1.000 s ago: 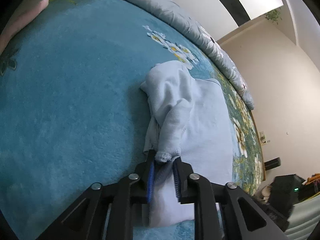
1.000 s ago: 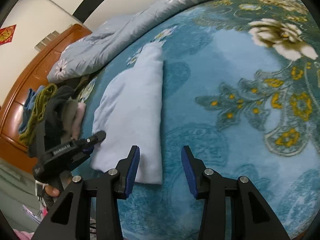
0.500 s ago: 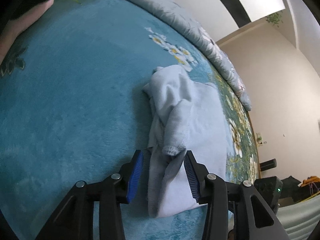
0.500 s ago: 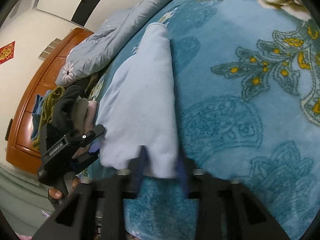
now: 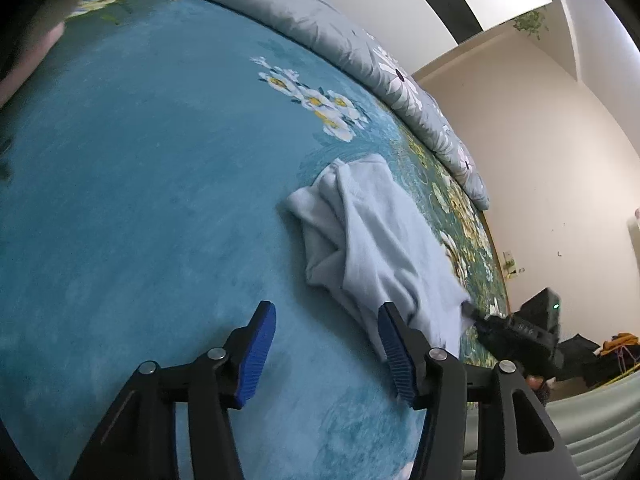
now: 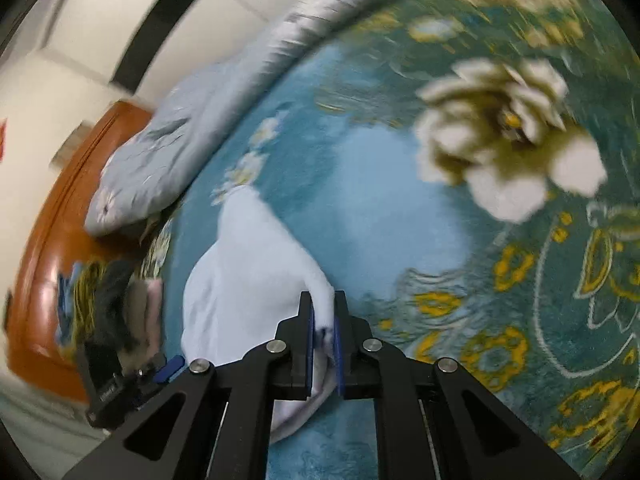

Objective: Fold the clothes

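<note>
A pale blue garment (image 5: 372, 240) lies partly folded on the teal floral blanket (image 5: 140, 200), its sleeve bunched at the far end. My left gripper (image 5: 326, 352) is open and empty, just left of the garment's near edge. In the right wrist view my right gripper (image 6: 323, 340) is shut on the near corner of the garment (image 6: 244, 280) and lifts it a little. The right gripper also shows in the left wrist view (image 5: 516, 330) at the garment's far corner. The left gripper shows in the right wrist view (image 6: 120, 380) at the lower left.
A grey floral duvet (image 5: 360, 40) is rolled along the far side of the bed. A pile of dark, pink and green clothes (image 6: 116, 296) sits by the wooden headboard (image 6: 44, 240). A white wall (image 5: 540, 140) and dark clutter (image 5: 592, 352) lie beyond the bed.
My left gripper let go of the sleeve, opened wide and drew back to the left. My right gripper moved onto the garment's near corner, closed on it and is swinging it; that view is blurred.
</note>
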Available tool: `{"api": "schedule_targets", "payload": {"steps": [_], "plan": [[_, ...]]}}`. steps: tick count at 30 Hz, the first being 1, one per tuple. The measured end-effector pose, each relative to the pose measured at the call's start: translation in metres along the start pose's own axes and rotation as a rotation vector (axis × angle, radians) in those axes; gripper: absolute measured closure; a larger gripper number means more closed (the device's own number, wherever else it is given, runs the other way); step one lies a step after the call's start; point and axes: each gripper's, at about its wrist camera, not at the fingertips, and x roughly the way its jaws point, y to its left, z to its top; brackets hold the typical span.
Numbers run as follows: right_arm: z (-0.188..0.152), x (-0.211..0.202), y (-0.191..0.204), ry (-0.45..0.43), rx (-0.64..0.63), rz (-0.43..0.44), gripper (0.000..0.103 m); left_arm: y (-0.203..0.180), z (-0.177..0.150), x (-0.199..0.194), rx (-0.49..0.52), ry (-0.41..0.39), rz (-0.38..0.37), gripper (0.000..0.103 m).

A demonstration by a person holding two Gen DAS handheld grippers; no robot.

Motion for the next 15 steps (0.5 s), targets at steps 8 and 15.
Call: {"api": "schedule_targets", "payload": {"steps": [8, 15], "plan": [[-0.026, -0.007, -0.024, -0.023, 0.053, -0.012, 0.077, 0.024, 0.037, 0.038, -0.163, 0.021, 0.014, 0.037], [-0.059, -0.013, -0.042, -0.035, 0.225, 0.181, 0.057, 0.014, 0.043, 0.064, -0.163, 0.055, -0.042, 0.033]]}}
